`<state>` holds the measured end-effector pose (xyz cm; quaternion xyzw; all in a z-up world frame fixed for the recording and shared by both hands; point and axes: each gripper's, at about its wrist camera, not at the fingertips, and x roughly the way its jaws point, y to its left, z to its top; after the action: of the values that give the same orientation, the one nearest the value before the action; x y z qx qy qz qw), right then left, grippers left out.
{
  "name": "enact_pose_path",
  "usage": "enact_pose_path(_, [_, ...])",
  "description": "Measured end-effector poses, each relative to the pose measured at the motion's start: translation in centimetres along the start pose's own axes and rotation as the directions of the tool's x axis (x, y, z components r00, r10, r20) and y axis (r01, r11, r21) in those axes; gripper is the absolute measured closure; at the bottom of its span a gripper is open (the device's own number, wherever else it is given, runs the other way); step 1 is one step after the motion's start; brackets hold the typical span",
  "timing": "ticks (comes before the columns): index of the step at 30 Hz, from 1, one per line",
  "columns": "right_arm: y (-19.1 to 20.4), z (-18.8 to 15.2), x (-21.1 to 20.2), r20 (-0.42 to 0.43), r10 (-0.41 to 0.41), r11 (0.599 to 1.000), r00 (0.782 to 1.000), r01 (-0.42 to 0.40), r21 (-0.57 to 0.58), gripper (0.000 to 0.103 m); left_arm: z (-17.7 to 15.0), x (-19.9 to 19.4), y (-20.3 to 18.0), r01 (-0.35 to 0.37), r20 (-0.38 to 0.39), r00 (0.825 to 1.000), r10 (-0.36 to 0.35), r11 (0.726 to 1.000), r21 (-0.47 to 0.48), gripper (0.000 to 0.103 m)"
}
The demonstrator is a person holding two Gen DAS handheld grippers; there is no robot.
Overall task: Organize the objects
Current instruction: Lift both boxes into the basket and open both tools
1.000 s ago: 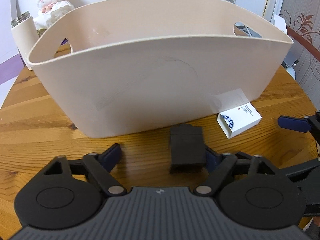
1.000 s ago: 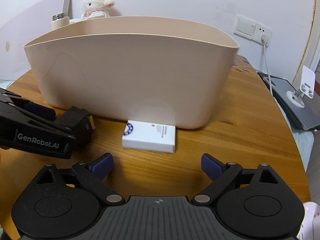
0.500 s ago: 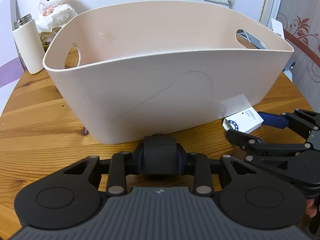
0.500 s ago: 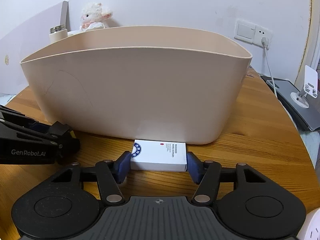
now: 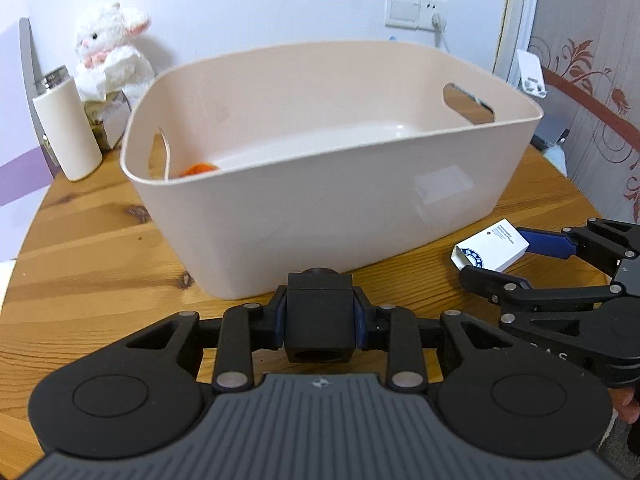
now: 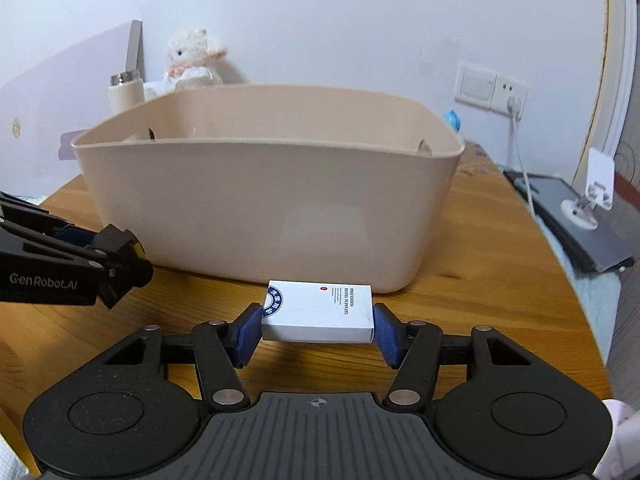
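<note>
A beige plastic basket (image 5: 320, 184) with cut-out handles stands on the round wooden table (image 5: 92, 256); it also shows in the right wrist view (image 6: 264, 208). An orange object (image 5: 198, 169) lies inside at its left end. My left gripper (image 5: 320, 320) is shut on a black block (image 5: 320, 322) and holds it in front of the basket, above the table. My right gripper (image 6: 318, 320) is shut on a white box with a blue emblem (image 6: 318, 312), lifted just in front of the basket's right part. The box also shows in the left wrist view (image 5: 490, 250).
A white bottle with a metal cap (image 5: 66, 128) and a white plush lamb (image 5: 114, 52) stand behind the basket at the left. A wall socket with a cable (image 6: 512, 104) is on the right. A grey pad with a white stand (image 6: 576, 216) lies beyond the table's right edge.
Both grippers closed, the left on the black block and the right on the white box. Both have since risen, so more of the basket's inside shows.
</note>
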<state>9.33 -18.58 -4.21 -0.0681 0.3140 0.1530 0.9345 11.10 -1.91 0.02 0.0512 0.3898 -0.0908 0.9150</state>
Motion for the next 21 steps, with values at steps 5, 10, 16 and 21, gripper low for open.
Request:
enact_pose_path(5, [0.0,1.0,-2.7,0.069,-0.014,1.0,0.998,0.014,-0.008,0.048,0.3,-2.6,0.1,-0.004,0.055,0.998,0.003,1.0,0.014,0.069])
enact_pose_path(10, [0.0,2.7,-5.5,0.157,-0.029,0.999,0.987,0.032,-0.018,0.048,1.1,-5.4,0.3,-0.008,0.121,0.993,0.006,1.0,0.015,0.069])
enact_pose_path(16, [0.1,4.5,-7.8,0.263,-0.066,0.998,0.963,0.066,0.011,0.048,2.6,-8.0,0.8,-0.006,0.198,0.98,0.006,1.0,-0.001,0.069])
enact_pose_path(21, [0.0,6.5,-8.2,0.324,-0.084,0.996,0.942,0.078,0.031,0.048,4.1,-8.9,1.3,-0.014,0.24,0.971,0.018,1.0,-0.017,0.069])
